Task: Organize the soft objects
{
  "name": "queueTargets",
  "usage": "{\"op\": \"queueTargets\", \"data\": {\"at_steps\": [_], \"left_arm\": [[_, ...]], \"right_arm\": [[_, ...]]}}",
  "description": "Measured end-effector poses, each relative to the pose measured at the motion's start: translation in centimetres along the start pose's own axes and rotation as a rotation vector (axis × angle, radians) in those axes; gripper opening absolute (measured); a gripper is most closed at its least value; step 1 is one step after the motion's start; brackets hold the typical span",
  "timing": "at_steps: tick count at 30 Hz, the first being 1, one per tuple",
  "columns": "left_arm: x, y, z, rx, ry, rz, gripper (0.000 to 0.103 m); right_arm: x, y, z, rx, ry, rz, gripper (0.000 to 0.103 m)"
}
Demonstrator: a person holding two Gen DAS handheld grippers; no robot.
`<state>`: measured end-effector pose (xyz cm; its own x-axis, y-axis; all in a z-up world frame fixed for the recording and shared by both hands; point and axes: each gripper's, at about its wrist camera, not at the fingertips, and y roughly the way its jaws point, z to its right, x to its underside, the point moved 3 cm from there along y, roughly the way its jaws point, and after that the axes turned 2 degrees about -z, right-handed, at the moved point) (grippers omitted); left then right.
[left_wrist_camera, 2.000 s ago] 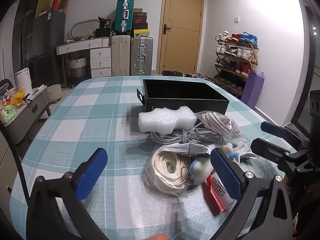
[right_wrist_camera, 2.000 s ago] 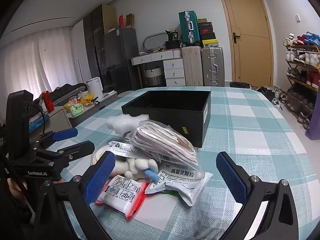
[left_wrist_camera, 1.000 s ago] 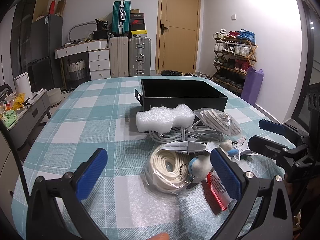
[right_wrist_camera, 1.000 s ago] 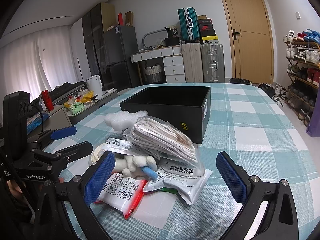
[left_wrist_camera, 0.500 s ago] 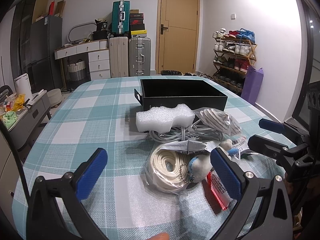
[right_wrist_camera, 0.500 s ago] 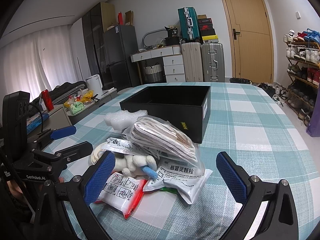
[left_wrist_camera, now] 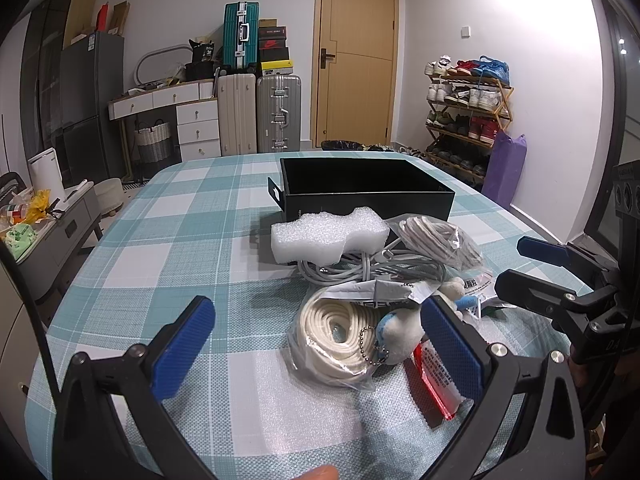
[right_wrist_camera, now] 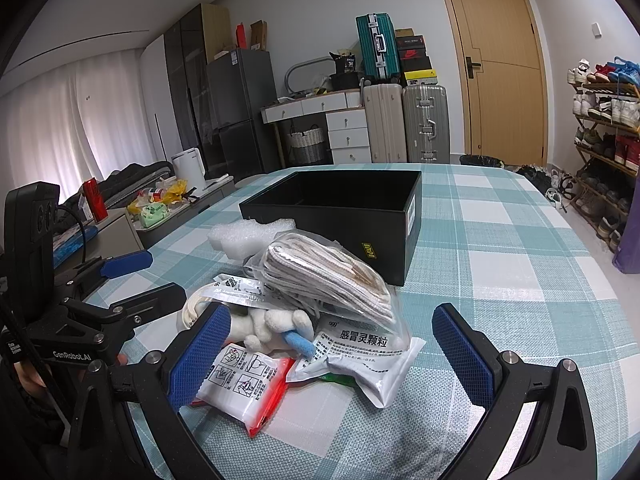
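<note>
A pile lies on the checked tablecloth before an open black box [left_wrist_camera: 366, 188] [right_wrist_camera: 340, 208]. It holds a white foam block [left_wrist_camera: 328, 236] [right_wrist_camera: 244, 236], a bagged white rope coil [left_wrist_camera: 340, 336], a grey cable [left_wrist_camera: 372, 270], a bagged cord bundle [left_wrist_camera: 436, 236] [right_wrist_camera: 328, 272], a white plush keychain toy [left_wrist_camera: 400, 332] [right_wrist_camera: 272, 326], a red-and-white packet [right_wrist_camera: 244, 388] and a white medicine sachet [right_wrist_camera: 368, 360]. My left gripper [left_wrist_camera: 316, 356] is open and empty, near the rope coil. My right gripper [right_wrist_camera: 332, 356] is open and empty, over the packets.
The table's edge runs close on the left [left_wrist_camera: 52, 320] and right [right_wrist_camera: 616, 320]. Beyond it stand a low grey cabinet [left_wrist_camera: 52, 232], suitcases [left_wrist_camera: 276, 112], a door [left_wrist_camera: 356, 60] and a shoe rack [left_wrist_camera: 468, 116].
Both grippers have dipped and edged a little closer to the pile over two seconds. Nothing on the table has moved and both stay open.
</note>
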<state>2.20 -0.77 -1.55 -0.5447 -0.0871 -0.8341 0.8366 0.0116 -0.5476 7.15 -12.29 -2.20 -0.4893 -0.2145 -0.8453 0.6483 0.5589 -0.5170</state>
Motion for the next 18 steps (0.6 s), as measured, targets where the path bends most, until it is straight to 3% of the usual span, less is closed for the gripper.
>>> {"op": "queueTargets", "data": {"at_steps": [18], "left_arm": [[0.01, 0.02, 0.03, 0.000, 0.002, -0.001, 0.103]], "right_arm": [[0.17, 0.25, 0.13, 0.001, 0.002, -0.009, 0.103]]}}
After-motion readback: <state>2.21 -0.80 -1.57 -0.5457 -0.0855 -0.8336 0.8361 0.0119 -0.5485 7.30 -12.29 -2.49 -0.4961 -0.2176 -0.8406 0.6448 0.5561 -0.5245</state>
